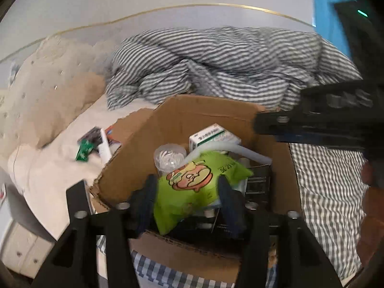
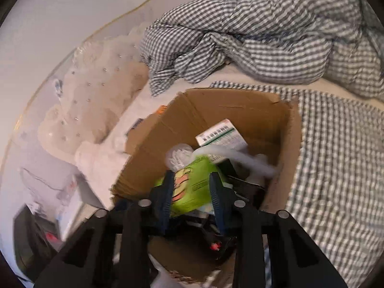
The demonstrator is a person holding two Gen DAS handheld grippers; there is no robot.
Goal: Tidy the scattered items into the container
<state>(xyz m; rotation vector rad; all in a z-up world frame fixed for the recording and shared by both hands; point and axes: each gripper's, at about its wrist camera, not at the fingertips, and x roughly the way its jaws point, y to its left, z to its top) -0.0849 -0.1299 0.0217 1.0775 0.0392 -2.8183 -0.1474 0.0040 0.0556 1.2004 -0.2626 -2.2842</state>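
An open cardboard box (image 1: 206, 112) stands on the bed and also shows in the right wrist view (image 2: 216, 110). A green snack bag (image 1: 192, 180) lies on top of the items inside it, between the fingers of my open left gripper (image 1: 186, 192). The bag (image 2: 192, 187) also lies between the fingers of my open right gripper (image 2: 190, 187). A white medicine box (image 1: 213, 135), a clear plastic cup (image 1: 169, 156) and a white tube (image 2: 240, 156) also lie in the box. A green packet (image 1: 82, 150) and a white tube (image 1: 104, 147) lie on the bed left of the box.
A crumpled grey checked duvet (image 1: 216, 64) is piled behind the box. A checked sheet (image 2: 336, 168) lies to its right. A cream tufted headboard (image 1: 48, 84) is at the left. The other gripper (image 1: 324, 120) reaches in from the right in the left wrist view.
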